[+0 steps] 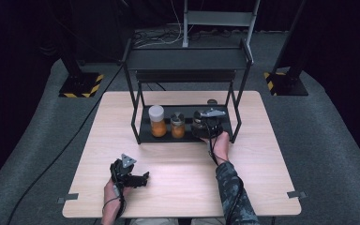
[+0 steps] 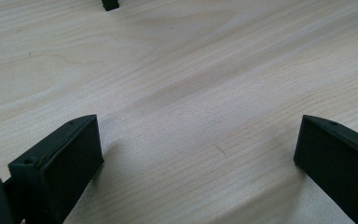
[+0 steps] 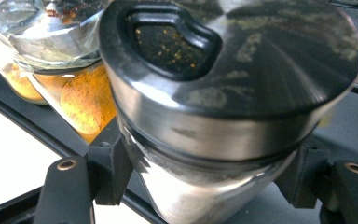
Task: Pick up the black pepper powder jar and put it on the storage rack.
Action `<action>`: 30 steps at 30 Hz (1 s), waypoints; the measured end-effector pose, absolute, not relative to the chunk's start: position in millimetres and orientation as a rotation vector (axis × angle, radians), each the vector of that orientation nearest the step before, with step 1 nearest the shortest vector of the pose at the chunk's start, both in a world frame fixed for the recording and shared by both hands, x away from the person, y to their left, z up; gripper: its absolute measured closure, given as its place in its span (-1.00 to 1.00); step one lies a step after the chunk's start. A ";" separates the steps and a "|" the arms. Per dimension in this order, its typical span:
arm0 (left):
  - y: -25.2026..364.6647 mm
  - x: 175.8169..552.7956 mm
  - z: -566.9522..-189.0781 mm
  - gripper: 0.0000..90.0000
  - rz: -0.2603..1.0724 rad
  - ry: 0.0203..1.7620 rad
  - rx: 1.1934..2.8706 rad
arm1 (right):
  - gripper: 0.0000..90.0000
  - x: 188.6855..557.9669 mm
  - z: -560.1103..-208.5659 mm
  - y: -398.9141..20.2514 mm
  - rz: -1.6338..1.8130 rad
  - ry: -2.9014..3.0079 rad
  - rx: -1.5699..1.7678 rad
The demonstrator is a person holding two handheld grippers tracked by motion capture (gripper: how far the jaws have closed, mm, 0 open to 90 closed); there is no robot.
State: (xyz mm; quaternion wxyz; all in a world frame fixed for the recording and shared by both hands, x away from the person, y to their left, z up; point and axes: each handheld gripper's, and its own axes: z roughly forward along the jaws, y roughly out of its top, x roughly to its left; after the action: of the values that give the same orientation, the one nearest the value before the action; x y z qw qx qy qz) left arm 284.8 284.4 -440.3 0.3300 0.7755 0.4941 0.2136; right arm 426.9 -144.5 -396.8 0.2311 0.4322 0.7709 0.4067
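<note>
My right gripper (image 1: 207, 123) reaches onto the lower shelf of a black rack (image 1: 187, 59) at its right end. In the right gripper view my right gripper (image 3: 209, 170) is shut on a glass jar (image 3: 233, 70) with a dark metal lid, one pad pressed against each side of the glass just under the lid. The jar stands upright, and I cannot tell whether it touches the shelf. My left gripper (image 1: 143, 179) lies on the wooden table (image 1: 183, 159) near its front left. In the left gripper view my left gripper (image 2: 198, 154) is open, with bare wood between its jaws.
Two more jars of orange powder stand on the same shelf: a tall white-lidded jar (image 1: 157, 121) and a shorter jar (image 1: 177, 125), which sits close beside the held one (image 3: 74, 93). The rack's upper shelf hangs over them. Rack posts flank the shelf.
</note>
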 end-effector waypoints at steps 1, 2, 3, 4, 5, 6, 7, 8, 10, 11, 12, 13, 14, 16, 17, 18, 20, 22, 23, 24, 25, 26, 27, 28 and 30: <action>284.4 284.8 -440.2 -0.99 0.558 1.292 2.029 | -0.32 427.2 -397.3 -143.9 1.117 2.120 1.186; 284.4 284.8 -440.2 -0.99 0.559 1.292 2.028 | -0.32 427.5 -398.0 -143.2 1.119 2.119 1.188; 284.4 284.8 -440.2 -0.99 0.559 1.292 2.029 | -0.32 427.7 -398.4 -142.7 1.120 2.120 1.188; 284.4 284.9 -440.2 -0.99 0.558 1.293 2.028 | -0.32 428.0 -398.6 -142.2 1.120 2.120 1.186; 284.5 284.9 -440.2 -0.99 0.557 1.292 2.028 | -0.32 428.2 -398.8 -141.4 1.119 2.121 1.185; 284.5 284.9 -440.2 -0.99 0.557 1.293 2.028 | -0.32 428.2 -398.8 -140.8 1.119 2.121 1.185; 284.5 284.9 -440.2 -0.99 0.557 1.293 2.028 | -0.32 428.5 -399.0 -140.2 1.119 2.121 1.182; 284.5 284.9 -440.2 -0.99 0.557 1.293 2.028 | -0.32 428.6 -399.3 -139.7 1.120 2.120 1.181; 284.6 285.0 -440.2 -0.99 0.556 1.293 2.028 | -0.32 429.0 -399.6 -139.2 1.121 2.120 1.181; 284.6 285.0 -440.3 -0.99 0.556 1.293 2.027 | -0.32 429.2 -399.9 -138.6 1.120 2.121 1.178; 284.6 285.1 -440.2 -0.99 0.556 1.293 2.028 | -0.32 429.4 -400.2 -138.1 1.118 2.122 1.178; 284.6 285.0 -440.3 -0.99 0.556 1.293 2.027 | -0.32 429.8 -400.4 -137.8 1.118 2.123 1.178; 284.7 285.1 -440.3 -0.99 0.555 1.294 2.027 | -0.32 430.2 -400.7 -137.4 1.116 2.124 1.179; 284.7 285.1 -440.3 -0.99 0.555 1.294 2.027 | -0.32 431.0 -401.2 -136.2 1.107 2.125 1.180; 284.7 285.2 -440.2 -0.99 0.555 1.294 2.027 | -0.32 431.3 -401.6 -136.2 1.108 2.126 1.184; 284.7 285.2 -440.2 -0.99 0.555 1.293 2.027 | -0.32 432.2 -402.3 -136.8 1.111 2.126 1.188; 284.8 285.2 -440.2 -0.99 0.555 1.294 2.027 | -0.32 432.6 -403.3 -136.4 1.107 2.123 1.192; 284.8 285.2 -440.2 -0.99 0.555 1.294 2.028 | -0.32 433.6 -404.1 -136.9 1.108 2.127 1.194; 284.8 285.2 -440.2 -0.99 0.554 1.294 2.027 | -0.32 434.0 -404.1 -136.8 1.105 2.129 1.193; 284.8 285.2 -440.2 -0.99 0.554 1.294 2.027 | -0.32 434.9 -404.2 -136.8 1.103 2.133 1.195; 284.8 285.3 -440.2 -0.99 0.554 1.294 2.028 | -0.32 435.6 -404.4 -136.3 1.097 2.135 1.195; 284.8 285.3 -440.2 -0.99 0.554 1.294 2.027 | -0.32 436.2 -404.6 -136.3 1.096 2.136 1.197; 284.9 285.3 -440.2 -0.99 0.554 1.294 2.028 | -0.32 436.9 -404.9 -136.5 1.097 2.136 1.200; 284.8 285.3 -440.2 -0.99 0.554 1.294 2.027 | -0.32 437.5 -405.3 -136.4 1.098 2.137 1.202; 284.8 285.3 -440.2 -0.99 0.554 1.294 2.027 | -0.32 438.1 -405.8 -135.4 1.096 2.137 1.204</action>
State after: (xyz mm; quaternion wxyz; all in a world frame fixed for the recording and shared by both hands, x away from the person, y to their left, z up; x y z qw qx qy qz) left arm 285.3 284.8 -440.2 0.3305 0.7752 0.4949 0.2119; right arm 438.1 -135.4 -405.8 0.2255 0.4364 0.7750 0.3975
